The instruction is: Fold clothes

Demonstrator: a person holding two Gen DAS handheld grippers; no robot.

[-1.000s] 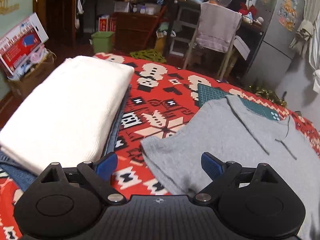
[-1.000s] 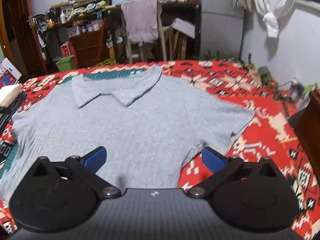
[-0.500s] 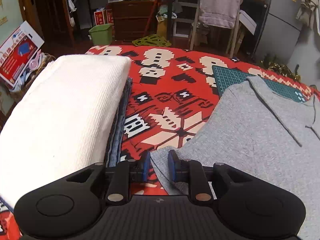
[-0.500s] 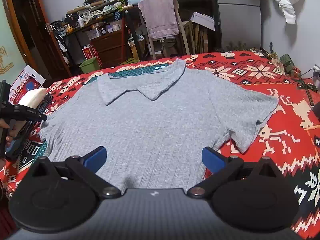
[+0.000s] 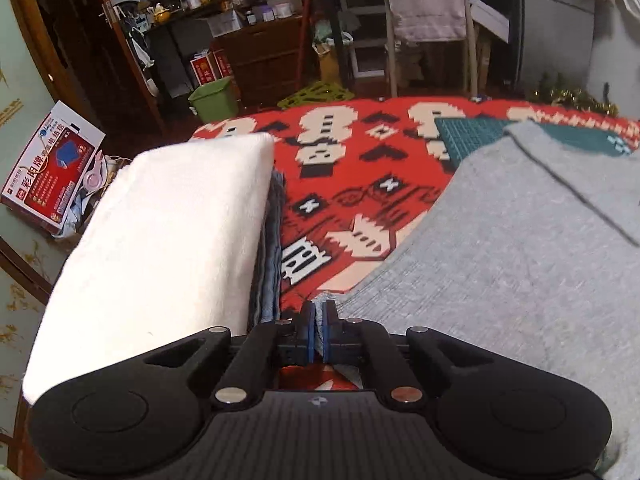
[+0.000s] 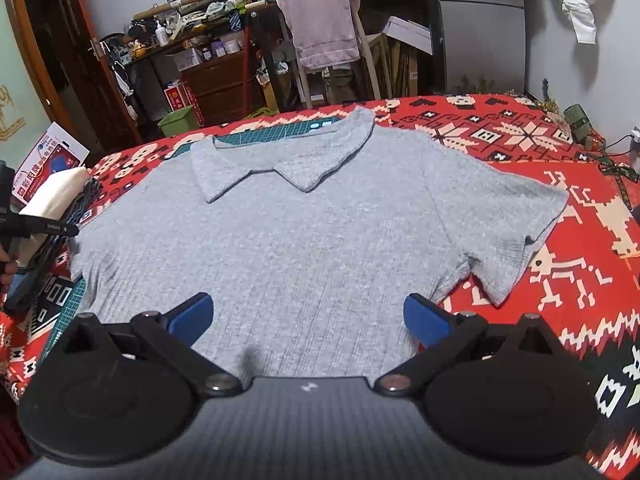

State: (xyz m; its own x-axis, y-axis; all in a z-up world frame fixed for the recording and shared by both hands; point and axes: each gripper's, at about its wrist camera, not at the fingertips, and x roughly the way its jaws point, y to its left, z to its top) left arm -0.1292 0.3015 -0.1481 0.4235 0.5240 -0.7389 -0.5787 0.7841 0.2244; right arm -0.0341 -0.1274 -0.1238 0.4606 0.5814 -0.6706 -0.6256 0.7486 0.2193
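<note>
Centre frame, grey polo shirt (image 6: 304, 240) flat and unfolded on red patterned cover (image 6: 560, 208); left gripper (image 5: 319, 326) clamped on sleeve edge, right gripper (image 6: 306, 320) wide open; folded stack (image 5: 160, 248) done at left.

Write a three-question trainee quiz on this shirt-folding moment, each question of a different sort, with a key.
1. True or false: the left gripper is shut on the sleeve edge of the grey polo shirt.
2. Multiple choice: the right gripper is A) shut on the collar, B) open over the shirt's lower part, C) shut on the white folded cloth.
3. Fill in: the white folded cloth lies on top of folded ____ fabric.

Key: 1 true; 2 B; 3 blue. The blue pads are pressed together with grey cloth between them in the left wrist view, while the right wrist view shows its pads wide apart.
</note>
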